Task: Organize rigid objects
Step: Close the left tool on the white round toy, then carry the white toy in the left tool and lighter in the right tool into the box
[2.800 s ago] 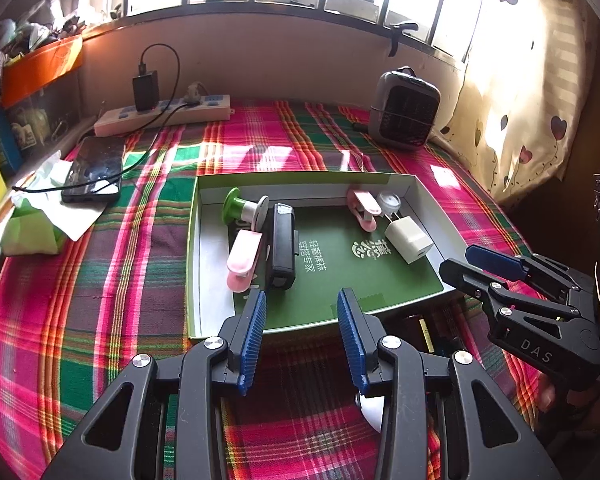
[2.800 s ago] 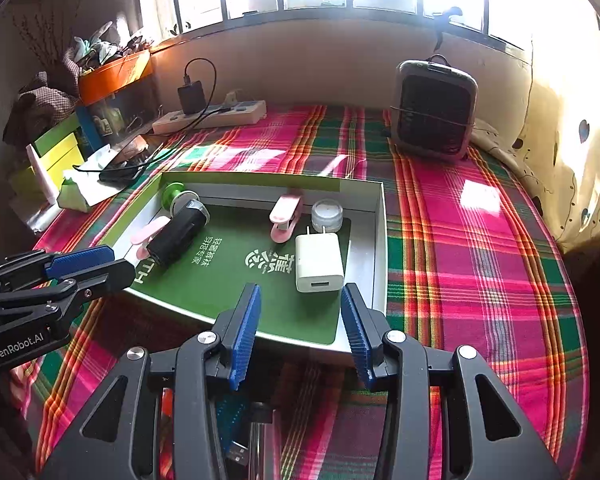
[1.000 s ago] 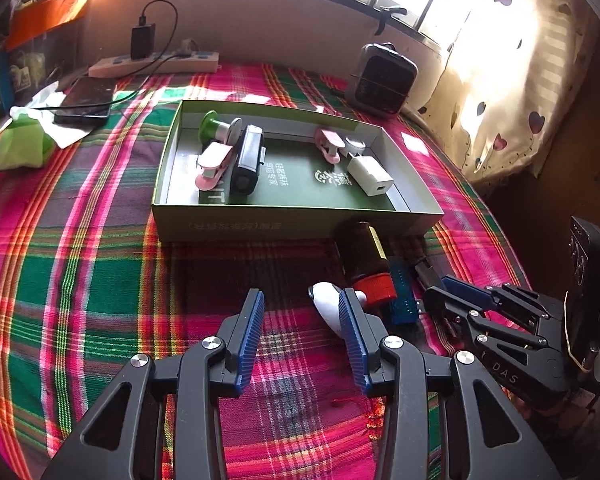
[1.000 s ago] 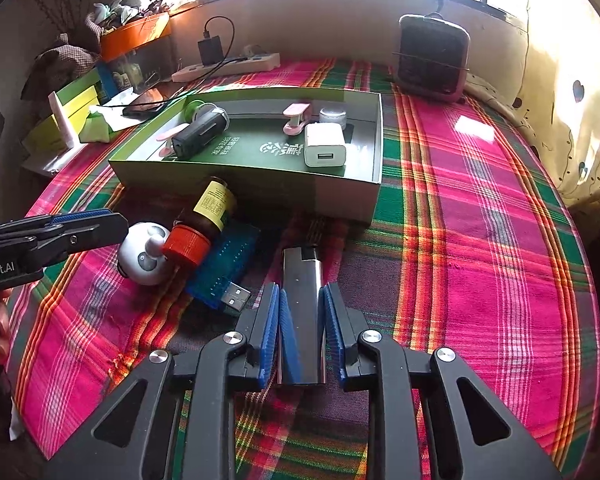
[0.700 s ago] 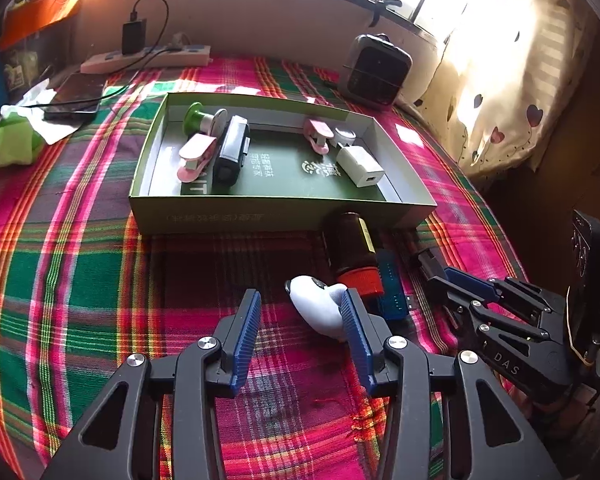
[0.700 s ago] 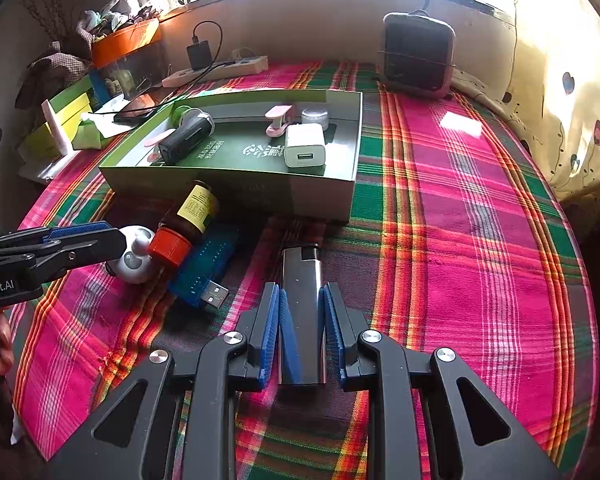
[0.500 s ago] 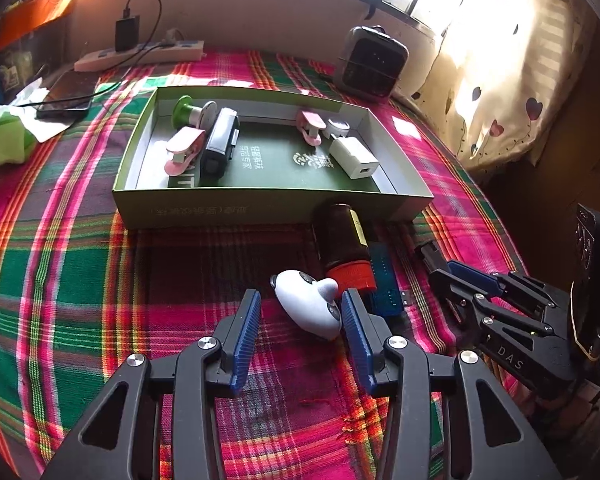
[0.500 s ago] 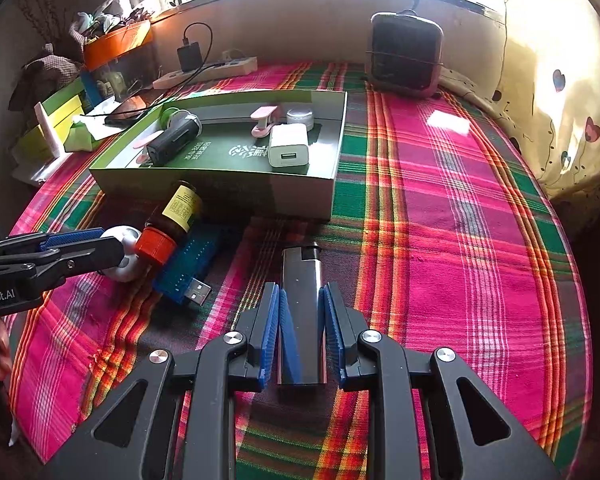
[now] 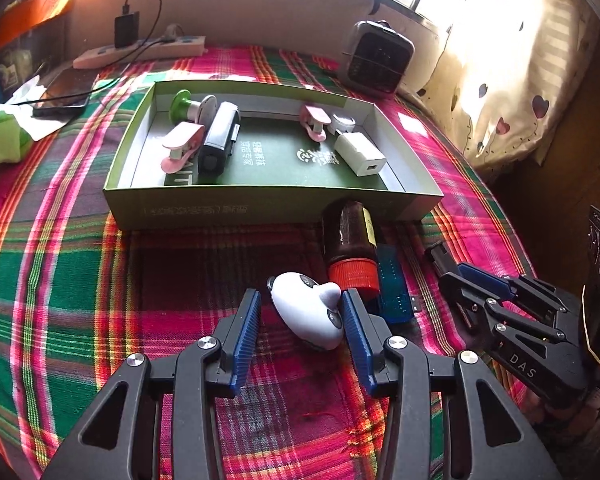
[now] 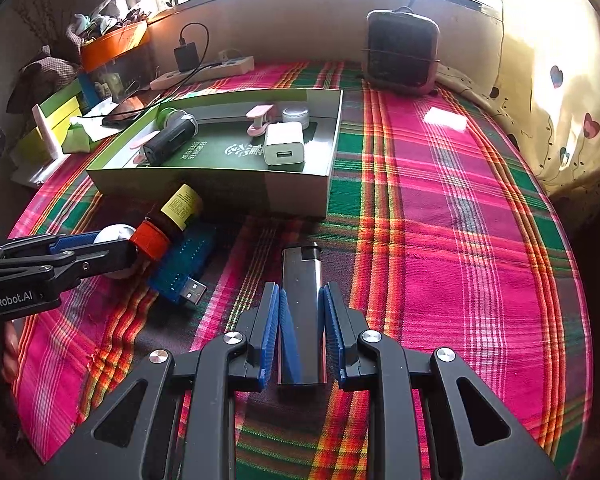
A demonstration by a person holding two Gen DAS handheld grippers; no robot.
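A white rounded gadget (image 9: 308, 316) lies on the plaid cloth between the fingers of my left gripper (image 9: 300, 296). The right pad touches it, the left pad stands clear, so the jaws are open around it. My right gripper (image 10: 301, 292) is shut on a silver lighter (image 10: 302, 276) that points toward the green box (image 10: 204, 188). A brown bottle (image 9: 350, 236) with an orange cap and a blue USB stick (image 9: 392, 284) lie in front of the box. Inside it are a white charger (image 9: 358, 154), a black device (image 9: 218, 142), pink clips and a green spool.
A small heater (image 9: 380, 60) stands behind the box at the back right. A power strip (image 9: 140, 50) with a plugged charger and a phone (image 9: 66, 92) are at the back left. A curtain hangs on the right. Yellow and green boxes (image 10: 56, 120) line the left edge.
Both grippers came back from over the box to the cloth in front of it. The left gripper slid right until the white gadget lay between its fingers. The right gripper closed on the lighter and stays shut.
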